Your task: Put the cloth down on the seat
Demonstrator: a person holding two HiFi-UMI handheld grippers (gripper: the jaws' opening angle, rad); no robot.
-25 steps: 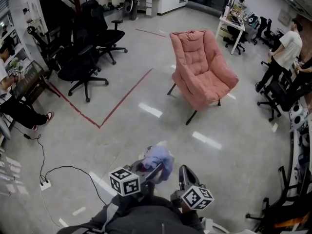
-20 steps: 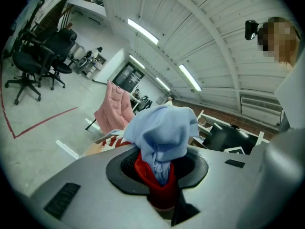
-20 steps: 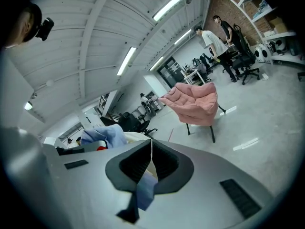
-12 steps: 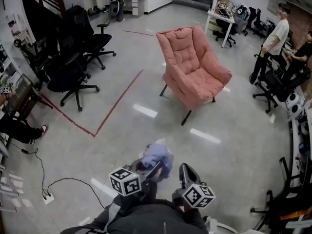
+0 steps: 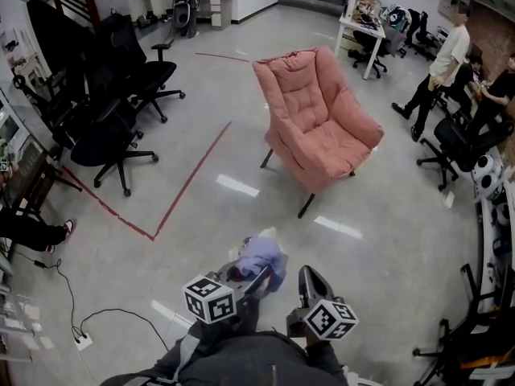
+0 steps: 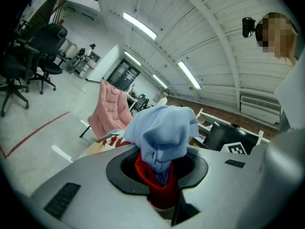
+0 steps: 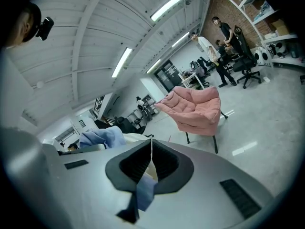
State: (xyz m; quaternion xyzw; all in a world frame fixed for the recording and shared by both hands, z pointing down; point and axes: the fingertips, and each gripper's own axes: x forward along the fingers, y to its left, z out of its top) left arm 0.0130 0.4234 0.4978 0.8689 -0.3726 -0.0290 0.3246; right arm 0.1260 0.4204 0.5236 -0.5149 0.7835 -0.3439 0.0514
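Grey polished floor [image 5: 121,215] fills a large open workroom, with a pink armchair [image 5: 318,115] standing near the middle. Its seat [image 5: 331,153] is bare. A light blue cloth [image 5: 261,257] is bunched up well short of the armchair, pinched in the left hand-held gripper [image 5: 254,275]. In the left gripper view, the red pads [image 6: 157,182] clamp the cloth's lower folds and the rest billows above them. The right hand-held gripper [image 5: 309,280] sits just beside it, and its jaws are pressed together with nothing between them. Both are held low and close to the person's body at the bottom edge of the head view, side by side, pointing forward toward the armchair. Black office chairs [image 5: 113,131] stand to the left beside a red tape line [image 5: 189,179], and people [image 5: 438,63] stand far right.
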